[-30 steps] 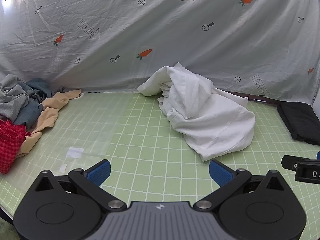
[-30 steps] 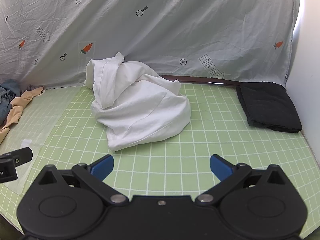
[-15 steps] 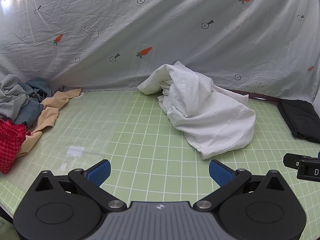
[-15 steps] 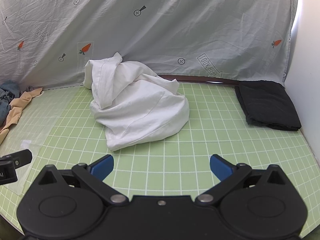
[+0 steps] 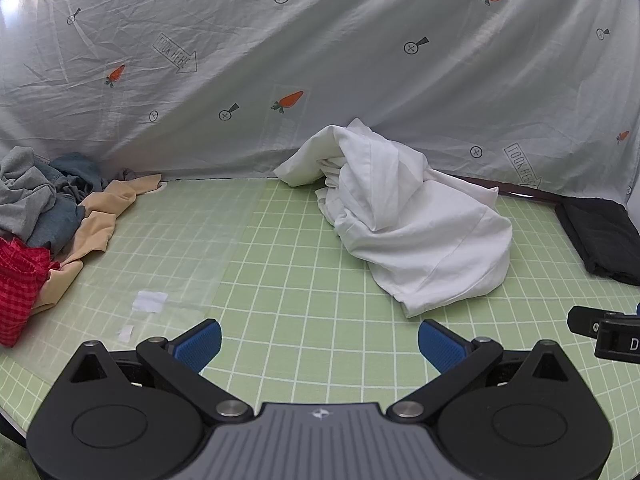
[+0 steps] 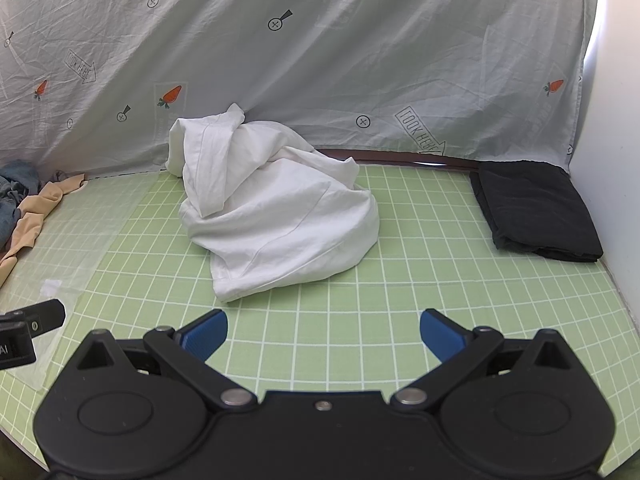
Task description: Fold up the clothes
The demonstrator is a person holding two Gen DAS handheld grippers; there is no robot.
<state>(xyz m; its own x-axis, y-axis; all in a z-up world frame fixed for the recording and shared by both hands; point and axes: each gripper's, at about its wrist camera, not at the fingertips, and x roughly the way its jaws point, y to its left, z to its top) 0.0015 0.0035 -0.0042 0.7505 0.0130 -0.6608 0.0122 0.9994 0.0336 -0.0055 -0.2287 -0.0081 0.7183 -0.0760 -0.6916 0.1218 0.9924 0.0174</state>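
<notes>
Left gripper (image 5: 319, 342) and right gripper (image 6: 323, 334): blue-padded fingers spread wide, holding nothing. Crumpled white cotton garment (image 5: 408, 220) lies on green grid mat (image 6: 420, 280), ahead of both finger pairs, untouched. Folded black cloth (image 6: 532, 208) far right.

Bare mat (image 6: 328, 292) before white garment (image 6: 276, 216).

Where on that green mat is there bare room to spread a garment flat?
Most room is the near strip of green mat between the white garment and the open right gripper. Another gap lies between it and the folded black garment. The far left is crowded with the clothes pile.
</notes>
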